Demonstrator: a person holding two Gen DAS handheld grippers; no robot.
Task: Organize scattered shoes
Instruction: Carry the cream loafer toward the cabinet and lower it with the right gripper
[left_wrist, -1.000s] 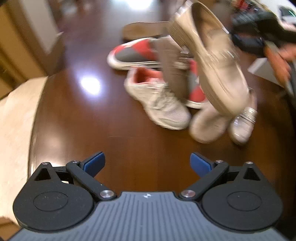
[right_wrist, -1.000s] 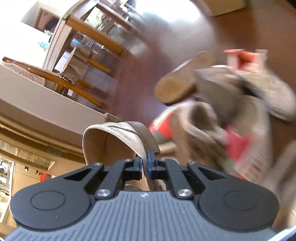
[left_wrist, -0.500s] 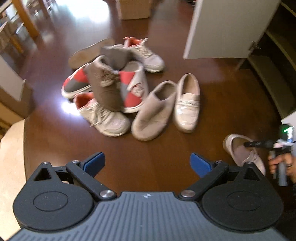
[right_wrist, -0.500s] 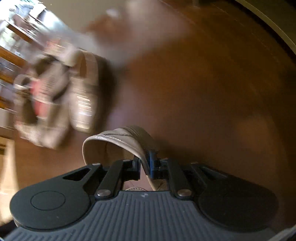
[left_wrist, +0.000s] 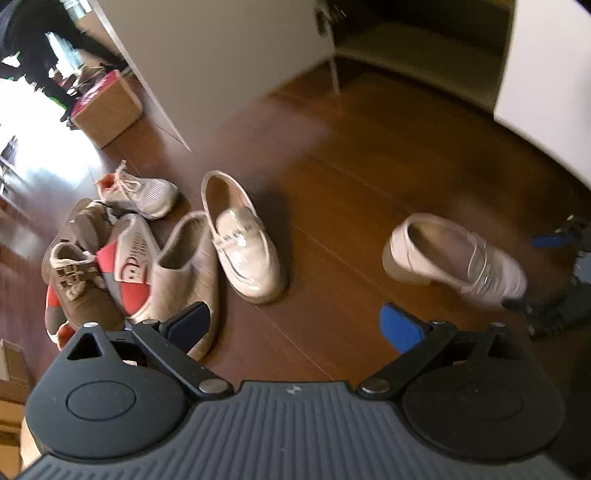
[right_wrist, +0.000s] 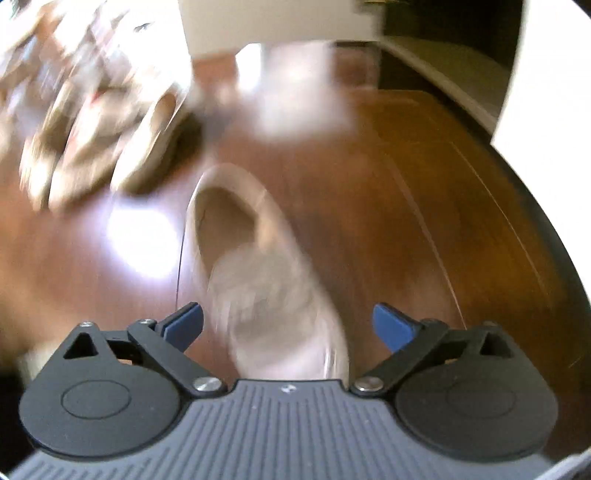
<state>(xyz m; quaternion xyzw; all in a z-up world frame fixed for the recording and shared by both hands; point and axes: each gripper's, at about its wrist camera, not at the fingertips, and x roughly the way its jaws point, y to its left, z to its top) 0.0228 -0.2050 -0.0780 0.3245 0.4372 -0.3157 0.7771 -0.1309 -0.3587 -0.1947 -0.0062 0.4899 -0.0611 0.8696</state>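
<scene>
Opening right tongs (right_wrist: 288, 325) straddle a glossy cream heeled loafer (right_wrist: 266, 280), untouched.

Dark polished wooden floor (left_wrist: 332, 177), beneath and ahead of the claw. Plain brown cardboard box (left_wrist: 107, 107), far ahead, left. White flat door panel (left_wrist: 221, 55), ahead, standing. Dark open cabinet recess (left_wrist: 417, 40), ahead, right.

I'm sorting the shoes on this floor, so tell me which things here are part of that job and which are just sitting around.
Part of the job:
- cream loafer by the pile
- matching loafer set apart
- beige slipper
- brown buckle shoe
- red and white sneaker
- white laced sneaker

Just sitting around:
- cardboard box
- white cabinet door
</scene>
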